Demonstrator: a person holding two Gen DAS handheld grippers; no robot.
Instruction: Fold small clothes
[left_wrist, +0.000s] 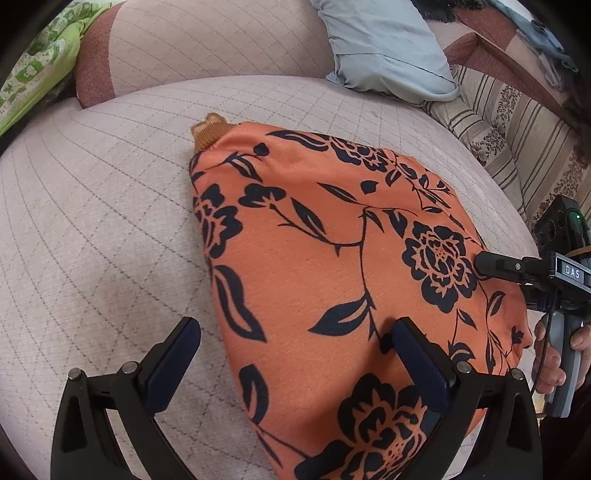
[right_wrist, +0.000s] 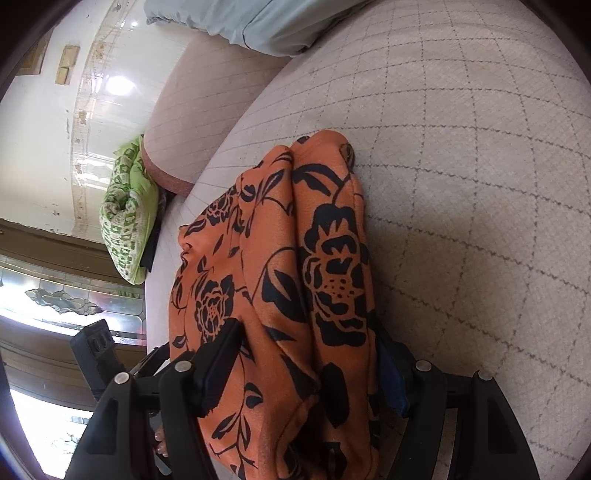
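Orange garment (right_wrist: 280, 295) bunched between right tongs (right_wrist: 306, 354), clasped on a thick fold. Left tongs (left_wrist: 295, 354) spread, 1 finger resting on cloth, gripping nothing. Folding appears midway; next move likely needs the left to seize the near edge on the couch (left_wrist: 92, 221).

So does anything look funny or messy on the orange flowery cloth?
A bit. A brown ribbed cuff pokes out from under the far corner of the orange floral garment, so that part isn't tucked in. Otherwise it lies neatly on the quilted cushion.
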